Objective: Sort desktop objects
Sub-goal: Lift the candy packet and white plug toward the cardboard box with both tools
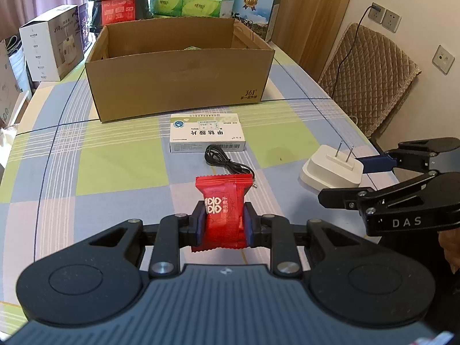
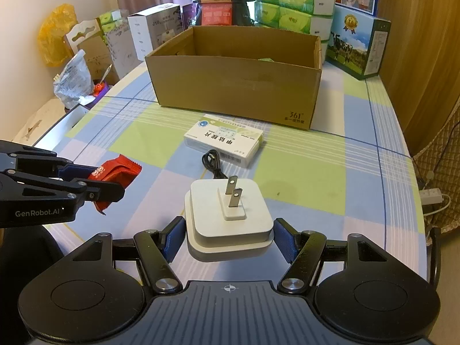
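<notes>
Both my grippers are matte black, each with two round housings flanking a ribbed blue-grey body stamped with a small crosshair mark. Silver screws pin the angular linkage arms, which have triangular cut-outs. My left gripper (image 1: 221,224) carries blue pads (image 1: 200,224) and reads "GenRobot.AI" on its side; my right gripper (image 2: 230,240) has blue ribbed fingers (image 2: 175,238) and white "DAS" lettering

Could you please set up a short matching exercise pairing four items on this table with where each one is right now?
Things:
1. red packet
2. white plug
3. medicine box
4. black cable

Places:
A. just in front of the carton
B. between open fingers of the right gripper
C. clamped in the left gripper
D. coiled between medicine box and packet

Pairs: 1-C, 2-B, 3-A, 4-D
</notes>
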A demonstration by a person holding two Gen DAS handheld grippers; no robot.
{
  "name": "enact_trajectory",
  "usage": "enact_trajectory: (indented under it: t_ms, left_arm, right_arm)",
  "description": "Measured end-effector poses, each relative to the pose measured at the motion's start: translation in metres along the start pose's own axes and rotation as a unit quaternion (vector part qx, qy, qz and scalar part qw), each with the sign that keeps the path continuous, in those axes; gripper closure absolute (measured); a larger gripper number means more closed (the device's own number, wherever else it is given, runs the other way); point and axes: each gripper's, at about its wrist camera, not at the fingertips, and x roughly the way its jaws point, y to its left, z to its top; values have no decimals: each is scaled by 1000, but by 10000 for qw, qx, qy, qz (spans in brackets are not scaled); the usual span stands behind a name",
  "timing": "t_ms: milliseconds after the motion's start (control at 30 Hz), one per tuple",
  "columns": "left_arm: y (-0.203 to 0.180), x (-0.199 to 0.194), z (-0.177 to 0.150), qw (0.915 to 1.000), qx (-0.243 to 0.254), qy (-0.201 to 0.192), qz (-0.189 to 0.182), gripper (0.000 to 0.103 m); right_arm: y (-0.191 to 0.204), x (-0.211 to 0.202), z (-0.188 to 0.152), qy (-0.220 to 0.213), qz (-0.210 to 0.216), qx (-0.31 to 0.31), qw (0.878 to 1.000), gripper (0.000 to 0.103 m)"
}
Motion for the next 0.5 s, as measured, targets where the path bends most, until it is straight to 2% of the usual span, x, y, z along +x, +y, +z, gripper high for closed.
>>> enact_trajectory:
  t_ms: [500]
  left_arm:
    - [2,-3,0,10000,-63,-35,-4,82]
  right_arm:
    - [4,2,2,9,15,-14,10000,39]
